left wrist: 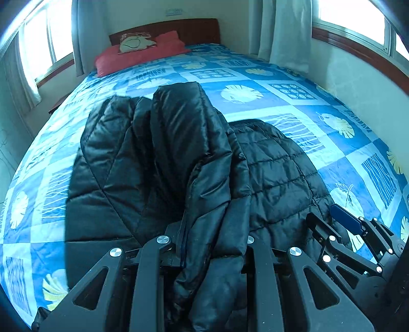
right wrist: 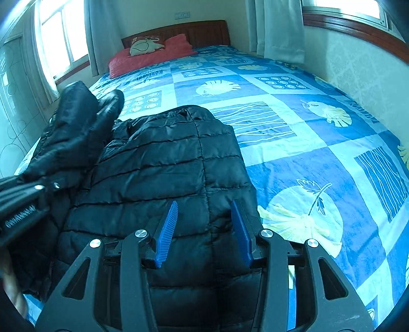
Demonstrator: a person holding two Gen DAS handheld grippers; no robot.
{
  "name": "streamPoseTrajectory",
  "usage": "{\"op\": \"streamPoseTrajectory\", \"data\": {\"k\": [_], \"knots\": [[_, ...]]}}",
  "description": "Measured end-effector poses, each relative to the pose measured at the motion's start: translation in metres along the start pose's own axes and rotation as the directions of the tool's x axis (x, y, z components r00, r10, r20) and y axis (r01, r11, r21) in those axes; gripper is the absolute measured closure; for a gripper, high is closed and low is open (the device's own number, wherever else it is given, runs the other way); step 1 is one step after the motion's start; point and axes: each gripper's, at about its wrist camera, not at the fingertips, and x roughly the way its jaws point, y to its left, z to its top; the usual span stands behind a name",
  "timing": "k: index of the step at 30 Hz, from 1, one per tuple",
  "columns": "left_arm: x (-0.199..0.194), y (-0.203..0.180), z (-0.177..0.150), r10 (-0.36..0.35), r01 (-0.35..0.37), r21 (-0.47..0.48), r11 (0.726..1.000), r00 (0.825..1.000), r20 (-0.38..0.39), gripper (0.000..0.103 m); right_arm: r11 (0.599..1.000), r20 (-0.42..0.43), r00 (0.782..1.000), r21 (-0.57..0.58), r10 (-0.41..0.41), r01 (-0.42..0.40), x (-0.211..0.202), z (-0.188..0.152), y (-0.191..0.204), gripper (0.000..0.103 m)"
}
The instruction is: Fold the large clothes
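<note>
A black quilted puffer jacket [left wrist: 276, 163] lies on the blue patterned bedspread [left wrist: 294, 102]. My left gripper [left wrist: 209, 245] is shut on a bunched fold of the jacket, which rises between its fingers and hides the pads. That lifted part [right wrist: 76, 127] hangs up at the left in the right wrist view, with the left gripper [right wrist: 48, 187] below it. My right gripper [right wrist: 204, 203] hovers over the flat part of the jacket [right wrist: 166, 166] near its right edge, its blue pads [right wrist: 167, 229] apart and nothing pressed between them. It also shows in the left wrist view as the right gripper [left wrist: 329, 217].
A red pillow [left wrist: 138, 56] and a small printed cushion [left wrist: 135, 42] lie against the wooden headboard [left wrist: 199, 28]. Curtained windows stand at the left [right wrist: 58, 43] and right [left wrist: 352, 20]. A wall [right wrist: 363, 63] runs along the bed's right side. Bare bedspread [right wrist: 319, 158] stretches right of the jacket.
</note>
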Motion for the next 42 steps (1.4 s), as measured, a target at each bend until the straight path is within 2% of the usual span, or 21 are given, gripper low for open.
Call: {"op": "streamPoseTrajectory", "data": {"k": [13, 16, 24, 32, 42], "knots": [[0.019, -0.029, -0.014, -0.007, 0.007, 0.001, 1.0, 0.999, 0.031, 0.083, 1.0, 0.0, 1.0, -0.004, 0.003, -0.003, 0.0, -0.006, -0.013, 0.058], [0.017, -0.031, -0.015, 0.0, -0.001, 0.01, 1.0, 0.999, 0.036, 0.083, 1.0, 0.002, 1.0, -0.003, -0.011, 0.011, -0.001, -0.008, -0.014, 0.052], [0.013, -0.034, -0.015, -0.004, 0.004, 0.014, 1.0, 0.999, 0.036, 0.08, 1.0, -0.003, 1.0, 0.0, -0.017, 0.017, -0.001, -0.01, -0.016, 0.051], [0.0, -0.049, -0.018, -0.053, 0.051, 0.022, 0.998, 0.996, 0.072, 0.055, 0.999, 0.003, 0.999, -0.007, -0.045, 0.045, -0.011, -0.013, -0.021, 0.051], [-0.021, -0.069, -0.027, -0.059, 0.055, 0.037, 0.998, 0.992, 0.108, 0.04, 0.995, 0.009, 0.995, -0.006, -0.1, 0.1, -0.027, -0.017, -0.044, 0.051]]}}
